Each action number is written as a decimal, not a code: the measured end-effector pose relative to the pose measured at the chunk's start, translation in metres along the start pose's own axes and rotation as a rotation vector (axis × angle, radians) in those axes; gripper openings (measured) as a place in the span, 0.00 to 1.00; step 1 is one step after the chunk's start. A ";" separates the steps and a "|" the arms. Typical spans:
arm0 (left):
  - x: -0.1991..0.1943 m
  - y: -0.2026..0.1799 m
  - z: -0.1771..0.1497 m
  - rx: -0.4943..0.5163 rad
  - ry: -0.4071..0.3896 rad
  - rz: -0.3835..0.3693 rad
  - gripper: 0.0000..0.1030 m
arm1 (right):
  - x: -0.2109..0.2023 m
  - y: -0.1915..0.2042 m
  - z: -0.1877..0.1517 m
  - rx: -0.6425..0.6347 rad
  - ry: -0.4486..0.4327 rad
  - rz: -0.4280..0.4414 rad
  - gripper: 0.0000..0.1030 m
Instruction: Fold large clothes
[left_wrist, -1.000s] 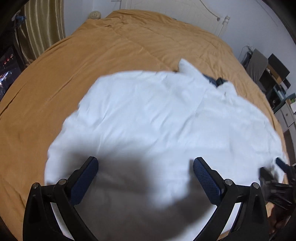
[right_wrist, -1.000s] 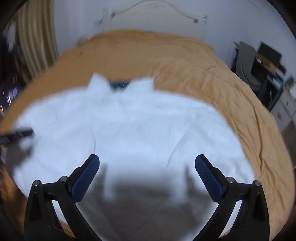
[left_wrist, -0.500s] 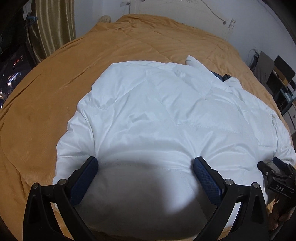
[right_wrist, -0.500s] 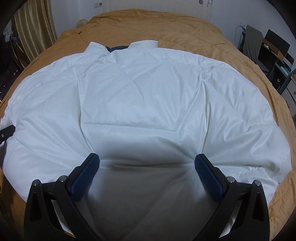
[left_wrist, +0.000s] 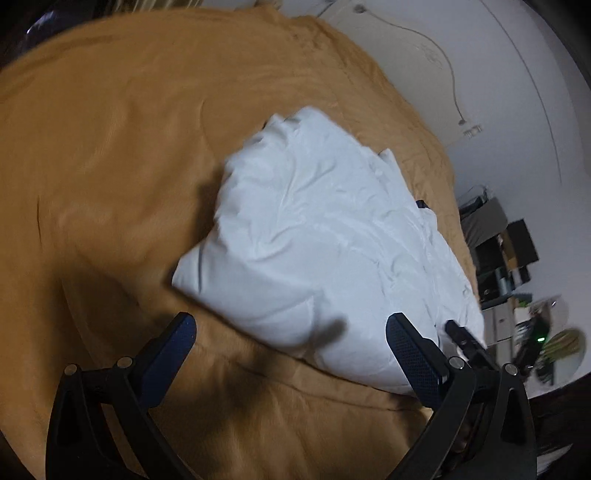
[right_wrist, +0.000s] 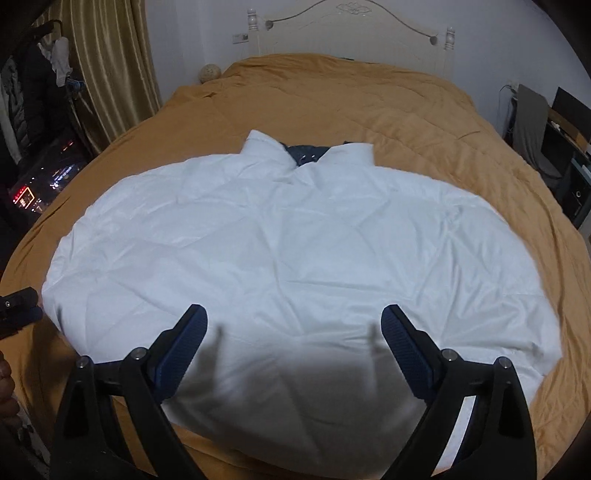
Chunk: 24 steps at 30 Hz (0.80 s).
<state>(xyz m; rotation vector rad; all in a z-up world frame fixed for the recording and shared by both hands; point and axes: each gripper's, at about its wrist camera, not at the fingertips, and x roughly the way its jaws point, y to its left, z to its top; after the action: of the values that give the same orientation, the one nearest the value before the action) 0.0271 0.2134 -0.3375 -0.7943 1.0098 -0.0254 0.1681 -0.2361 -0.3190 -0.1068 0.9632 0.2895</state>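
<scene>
Curtain (right_wrist: 110, 62), gold, hangs at far left of the right wrist view; dark clothing beside it.

Left tool (left_wrist: 291, 339): jaws spread wide, nothing between the pads. Its left finger sits over bare bedspread, its right finger over the near corner of the jacket. Whether it touches the cloth, cannot tell. View blurred and tilted. In the right wrist view this tool shows only as a dark tip at the left edge, just beside the jacket's sleeve end.

White padded jacket (right_wrist: 295, 251) lies flat on the orange bedspread (right_wrist: 424, 122) of the bed, back up, sleeves out to both sides, collar toward the headboard (right_wrist: 351, 33). Dark blue lining shows at the collar. Quilting seams and light wrinkles across the back.

Right tool (right_wrist: 293, 332): jaws wide but closing, nothing gripped; pads hang above the jacket's lower back, near the hem, with their shadow on the cloth.

Desk with dark clutter (right_wrist: 565, 129) at far right, beside the bed.
</scene>
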 end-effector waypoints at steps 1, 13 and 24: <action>0.004 0.009 -0.001 -0.050 0.026 -0.024 1.00 | 0.022 -0.002 -0.004 0.004 0.075 -0.012 0.93; 0.051 -0.013 0.026 0.017 -0.039 -0.079 1.00 | 0.046 -0.011 -0.014 -0.001 0.060 -0.020 1.00; 0.072 -0.004 0.043 -0.071 -0.033 0.002 0.79 | 0.026 -0.012 -0.009 0.022 0.046 -0.018 0.90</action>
<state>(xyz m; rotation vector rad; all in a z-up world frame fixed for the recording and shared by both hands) 0.1017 0.2088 -0.3768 -0.8558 0.9840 0.0251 0.1781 -0.2444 -0.3462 -0.1027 1.0100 0.2606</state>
